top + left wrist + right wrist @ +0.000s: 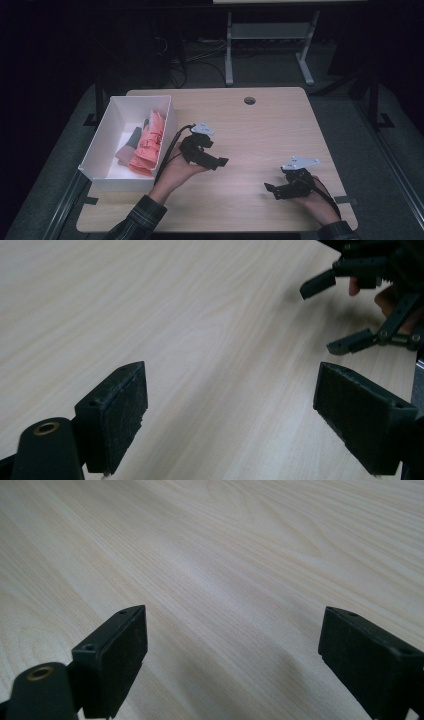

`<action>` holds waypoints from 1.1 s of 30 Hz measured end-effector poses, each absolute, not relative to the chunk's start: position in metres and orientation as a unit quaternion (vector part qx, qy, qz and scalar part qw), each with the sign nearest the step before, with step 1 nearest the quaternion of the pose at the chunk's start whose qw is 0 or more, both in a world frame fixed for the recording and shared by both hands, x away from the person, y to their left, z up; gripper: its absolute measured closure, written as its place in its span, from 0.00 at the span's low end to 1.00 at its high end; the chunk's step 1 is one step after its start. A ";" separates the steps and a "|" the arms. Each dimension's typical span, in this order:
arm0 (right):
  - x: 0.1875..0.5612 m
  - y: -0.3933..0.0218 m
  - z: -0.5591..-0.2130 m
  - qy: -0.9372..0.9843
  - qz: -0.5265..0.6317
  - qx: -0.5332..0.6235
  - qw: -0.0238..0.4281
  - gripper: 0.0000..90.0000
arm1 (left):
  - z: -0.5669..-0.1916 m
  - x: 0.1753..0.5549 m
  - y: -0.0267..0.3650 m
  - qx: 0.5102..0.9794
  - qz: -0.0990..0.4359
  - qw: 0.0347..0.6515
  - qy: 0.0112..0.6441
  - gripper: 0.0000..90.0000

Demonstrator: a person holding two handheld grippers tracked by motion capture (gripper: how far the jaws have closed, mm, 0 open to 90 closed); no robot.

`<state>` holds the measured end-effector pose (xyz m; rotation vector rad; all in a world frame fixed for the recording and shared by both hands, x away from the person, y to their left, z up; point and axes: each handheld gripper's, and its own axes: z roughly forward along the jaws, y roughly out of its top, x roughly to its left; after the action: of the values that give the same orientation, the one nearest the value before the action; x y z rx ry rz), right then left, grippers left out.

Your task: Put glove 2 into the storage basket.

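White box at the table's left edge holds folded pink cloth and a grey piece, lying inside against the right wall. Left claw hovers just right of the box, jaws spread, nothing between them. Right claw sits low near the front right, jaws spread, empty. Judgement: cloth appears stowed; settle both claws level on bare wood, well apart, cables kept clear of the box

One overhead camera, two riding the grippers.
The high view looks forward and down on the desk; both gripper views skim close along that desk's wood.
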<state>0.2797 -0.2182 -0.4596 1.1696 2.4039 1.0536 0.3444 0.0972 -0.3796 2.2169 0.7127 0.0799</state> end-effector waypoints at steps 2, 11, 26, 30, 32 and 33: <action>0.280 -0.218 -0.460 0.829 0.364 0.402 0.134 0.13 | -0.383 0.343 0.096 0.874 0.030 0.395 0.282 0.15; 0.280 -0.218 -0.460 0.832 0.361 0.400 0.132 0.13 | -0.410 0.334 0.090 0.885 0.023 0.389 0.254 0.15; 0.280 -0.218 -0.461 0.832 0.361 0.400 0.131 0.13 | -0.441 0.323 0.085 0.900 0.030 0.365 0.236 0.15; 0.280 -0.218 -0.461 0.833 0.362 0.398 0.132 0.13 | -0.446 0.323 0.086 0.905 0.030 0.358 0.230 0.15; 0.280 -0.218 -0.461 0.833 0.362 0.397 0.131 0.13 | -0.449 0.323 0.087 0.905 0.029 0.355 0.231 0.15; 0.280 -0.218 -0.461 0.833 0.362 0.397 0.131 0.13 | -0.451 0.322 0.087 0.907 0.030 0.354 0.228 0.15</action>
<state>0.2804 -0.2178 -0.4615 1.1527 2.4199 1.0503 0.3223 0.0869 -0.4513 2.3434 0.5883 0.0787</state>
